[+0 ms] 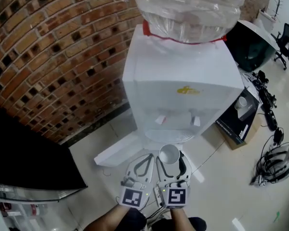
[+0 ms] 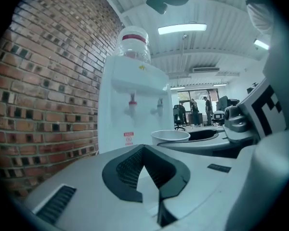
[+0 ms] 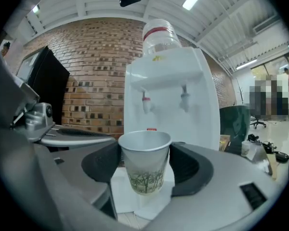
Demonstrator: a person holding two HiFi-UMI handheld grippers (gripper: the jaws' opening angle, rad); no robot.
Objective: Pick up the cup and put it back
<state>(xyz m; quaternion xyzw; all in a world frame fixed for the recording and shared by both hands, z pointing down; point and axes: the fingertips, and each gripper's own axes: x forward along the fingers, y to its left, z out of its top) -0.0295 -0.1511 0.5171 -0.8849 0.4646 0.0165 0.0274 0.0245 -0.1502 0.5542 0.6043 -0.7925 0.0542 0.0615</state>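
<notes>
A white paper cup (image 1: 169, 154) with a green tree print (image 3: 144, 170) stands upright between the jaws of my right gripper (image 1: 170, 158), whose dark pads (image 3: 190, 170) press on both its sides. The cup hangs in the air in front of a white water dispenser (image 1: 183, 76), just below its two taps (image 1: 161, 120). Close on its left, my left gripper (image 1: 147, 158) has its jaws brought together at the tips (image 2: 144, 147) with nothing in them. In the left gripper view the cup's rim (image 2: 170, 135) shows to the right.
A clear water bottle (image 1: 190, 8) sits on top of the dispenser. A brick wall (image 1: 53, 57) runs behind and to the left. A black panel (image 1: 29, 153) stands at the left. To the right lie a black box (image 1: 236, 124) carrying another cup, a dark bin (image 1: 250, 47) and cables (image 1: 274, 162).
</notes>
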